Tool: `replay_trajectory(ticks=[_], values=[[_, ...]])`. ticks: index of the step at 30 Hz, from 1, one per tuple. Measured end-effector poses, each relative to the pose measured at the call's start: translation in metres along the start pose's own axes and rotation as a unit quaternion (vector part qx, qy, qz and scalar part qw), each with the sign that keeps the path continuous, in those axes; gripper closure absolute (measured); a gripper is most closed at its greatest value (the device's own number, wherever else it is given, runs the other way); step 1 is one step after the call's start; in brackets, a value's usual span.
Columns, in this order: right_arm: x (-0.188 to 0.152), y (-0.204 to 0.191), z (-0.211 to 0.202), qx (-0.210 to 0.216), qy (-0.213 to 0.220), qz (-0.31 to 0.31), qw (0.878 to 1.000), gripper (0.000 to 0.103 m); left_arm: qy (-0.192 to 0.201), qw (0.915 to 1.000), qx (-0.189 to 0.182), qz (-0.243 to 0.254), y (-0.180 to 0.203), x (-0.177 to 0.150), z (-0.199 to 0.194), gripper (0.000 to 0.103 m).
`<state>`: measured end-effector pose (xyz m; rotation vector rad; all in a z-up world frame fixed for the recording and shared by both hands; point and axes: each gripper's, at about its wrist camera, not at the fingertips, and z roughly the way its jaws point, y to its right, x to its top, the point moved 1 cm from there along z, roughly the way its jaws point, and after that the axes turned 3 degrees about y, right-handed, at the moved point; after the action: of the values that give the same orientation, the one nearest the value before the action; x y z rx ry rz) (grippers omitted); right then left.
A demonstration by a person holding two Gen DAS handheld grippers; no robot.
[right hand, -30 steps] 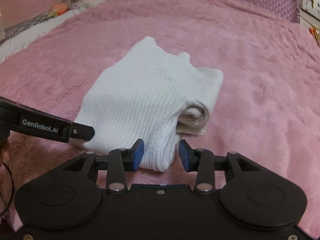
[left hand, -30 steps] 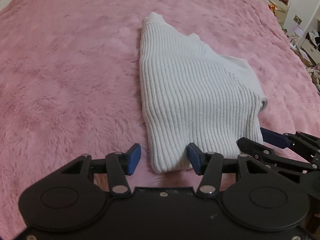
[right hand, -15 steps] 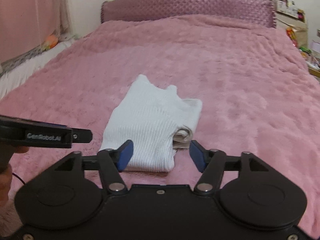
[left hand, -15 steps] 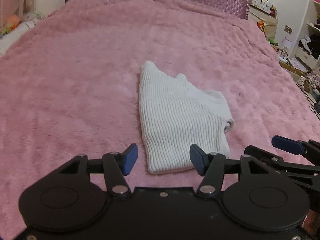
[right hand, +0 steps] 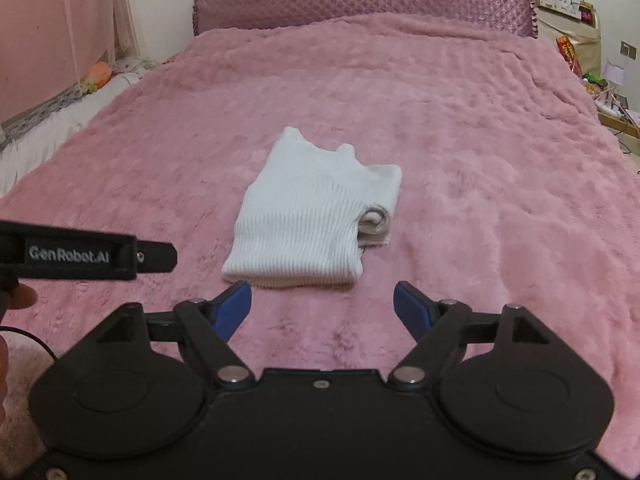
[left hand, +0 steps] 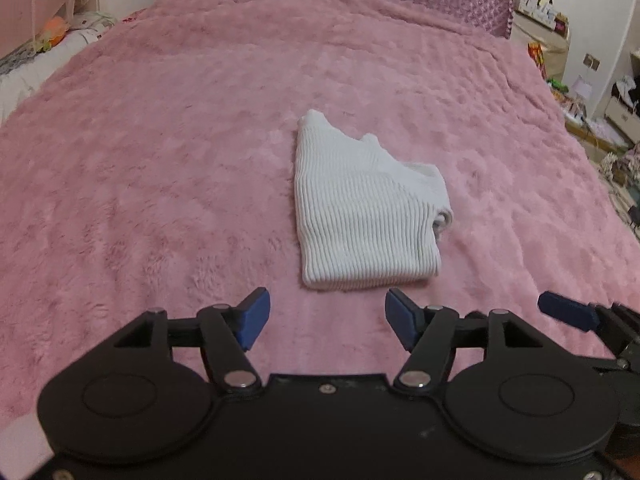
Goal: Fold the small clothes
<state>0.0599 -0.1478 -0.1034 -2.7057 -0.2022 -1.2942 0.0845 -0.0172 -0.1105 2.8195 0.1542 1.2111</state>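
Note:
A white ribbed knit garment (left hand: 360, 208) lies folded into a compact bundle on the pink plush bedspread (left hand: 160, 160); it also shows in the right wrist view (right hand: 308, 216). My left gripper (left hand: 326, 320) is open and empty, held back from the garment's near edge. My right gripper (right hand: 322, 308) is open and empty, also just short of the near edge. The left gripper's black side (right hand: 100, 256) shows at the left of the right wrist view, and a blue pad of the right gripper (left hand: 564, 312) shows at the right of the left wrist view.
A quilted purple headboard (right hand: 360, 4) stands at the far end of the bed. A cluttered shelf and floor items (left hand: 600, 112) lie off the bed's right side. A white sheet and pink curtain (right hand: 60, 92) are at the left.
Both grippers have pulled back and up from the folded garment, which stays on the bed. The right gripper has opened wider.

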Motion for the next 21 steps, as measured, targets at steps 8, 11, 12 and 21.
replay_trajectory(ticks=[8,11,12,21], values=[[-0.0014,-0.0031,-0.0021,-0.01,-0.001,-0.006,1.0,0.022,-0.007,0.9999,0.01,0.0,0.0002,-0.0065,-0.0014,0.035],[-0.0018,-0.0007,-0.0017,-0.014,-0.002,-0.003,1.0,0.022,-0.006,0.9999,0.016,-0.001,-0.0023,-0.0055,-0.0015,0.035],[-0.0018,0.0001,-0.0013,-0.016,-0.003,-0.002,1.0,0.022,-0.006,0.9998,0.017,-0.002,-0.003,-0.0055,-0.0015,0.035],[-0.0016,0.0029,-0.003,-0.027,-0.003,0.003,1.0,0.022,-0.019,0.9994,0.029,0.002,-0.004,-0.0112,0.0031,0.034]])
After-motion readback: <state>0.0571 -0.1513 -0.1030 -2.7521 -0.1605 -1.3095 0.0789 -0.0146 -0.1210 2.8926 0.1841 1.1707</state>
